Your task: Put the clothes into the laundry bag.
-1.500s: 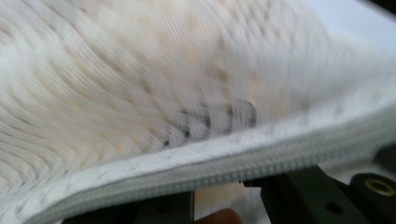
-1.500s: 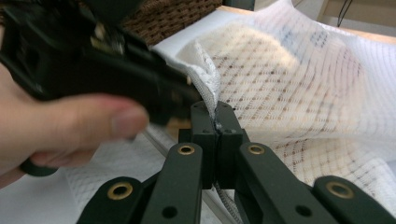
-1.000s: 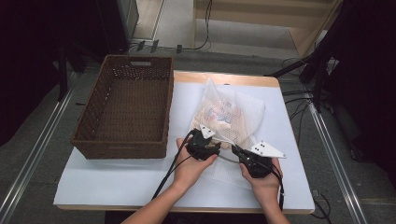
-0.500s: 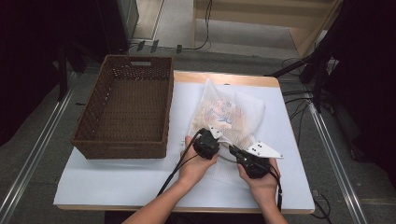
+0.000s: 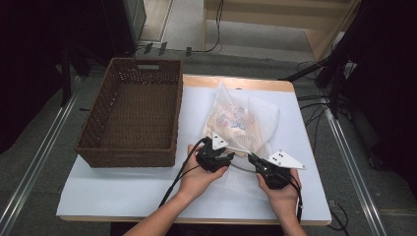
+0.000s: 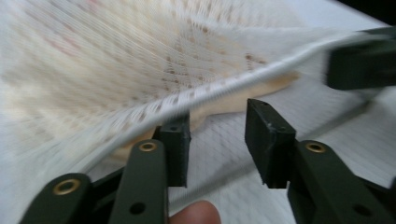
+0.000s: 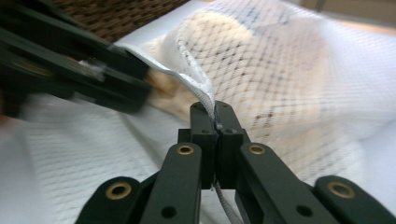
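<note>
A white mesh bag with pale, patterned contents lies on the white table. My right gripper is shut on the bag's zipper edge, and the right gripper view shows the pads pinching that band. My left gripper is at the same edge, a little to the left. Its jaws have just been opening and now stand apart. The bag's edge band runs just beyond the jaw tips, and nothing is pinched between the pads. A fingertip shows below them.
A brown wicker basket stands empty on the table's left half, close to my left hand. Cables trail from both grippers toward the front edge. A rail runs along the floor on the left, and cables lie there behind and right of the table.
My left gripper has rolled and shifted slightly along the bag's edge. The right gripper has kept its hold and place.
</note>
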### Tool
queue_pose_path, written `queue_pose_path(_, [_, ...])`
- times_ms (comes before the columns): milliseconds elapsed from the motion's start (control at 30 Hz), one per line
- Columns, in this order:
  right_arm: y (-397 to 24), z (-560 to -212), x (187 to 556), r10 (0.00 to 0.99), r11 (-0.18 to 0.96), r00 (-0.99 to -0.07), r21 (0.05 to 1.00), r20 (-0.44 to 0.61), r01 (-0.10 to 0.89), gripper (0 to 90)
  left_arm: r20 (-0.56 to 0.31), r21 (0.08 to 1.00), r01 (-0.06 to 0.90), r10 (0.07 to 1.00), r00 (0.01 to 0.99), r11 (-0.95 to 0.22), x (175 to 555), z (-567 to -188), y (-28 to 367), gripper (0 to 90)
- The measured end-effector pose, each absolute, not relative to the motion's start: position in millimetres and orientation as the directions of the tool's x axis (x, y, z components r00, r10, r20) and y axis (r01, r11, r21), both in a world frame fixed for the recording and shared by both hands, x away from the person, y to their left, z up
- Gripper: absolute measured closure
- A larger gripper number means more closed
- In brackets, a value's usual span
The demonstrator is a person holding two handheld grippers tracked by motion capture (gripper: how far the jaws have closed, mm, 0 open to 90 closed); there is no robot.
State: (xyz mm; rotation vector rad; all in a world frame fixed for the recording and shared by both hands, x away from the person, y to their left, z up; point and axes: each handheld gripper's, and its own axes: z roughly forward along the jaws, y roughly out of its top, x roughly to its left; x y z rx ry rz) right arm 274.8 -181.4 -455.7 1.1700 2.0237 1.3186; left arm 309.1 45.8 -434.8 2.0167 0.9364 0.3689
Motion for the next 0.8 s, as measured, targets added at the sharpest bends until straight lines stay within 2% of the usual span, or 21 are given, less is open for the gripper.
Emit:
queue_pose_path(100, [-186.3,-451.9,270.5,0.834,0.160,-0.544,0.903,0.092,0.398,74.3,-0.068,0.841,0.440,0.746,0.663,-0.314,299.7,-420.3,64.8,54.2])
queue_pose_path(200, [-196.8,-447.2,264.9,0.816,0.148,-0.565,0.900,0.123,0.410,66.4,-0.055,0.846,0.439,0.771,0.635,-0.302,294.2,-420.2,79.3,51.8])
queue_pose_path(367, [-226.4,-446.5,256.0,0.841,0.082,-0.512,0.895,0.173,0.438,61.1,-0.024,0.828,0.451,0.782,0.623,-0.334,290.8,-438.0,88.1,51.7])
queue_pose_path(500, [-243.0,-451.1,262.5,0.871,0.014,-0.436,0.876,0.226,0.482,51.6,-0.013,0.820,0.460,0.793,0.609,-0.340,289.7,-445.7,88.7,52.2])
queue_pose_path(633, [-241.2,-462.5,266.9,0.888,0.040,-0.399,0.828,0.227,0.559,46.1,-0.006,0.810,0.476,0.807,0.591,-0.342,289.8,-452.1,91.3,50.6])
queue_pose_path(800, [-232.8,-478.3,267.6,0.900,0.064,-0.371,0.770,0.231,0.635,44.8,-0.024,0.810,0.490,0.816,0.577,-0.322,288.1,-455.5,102.4,50.2])
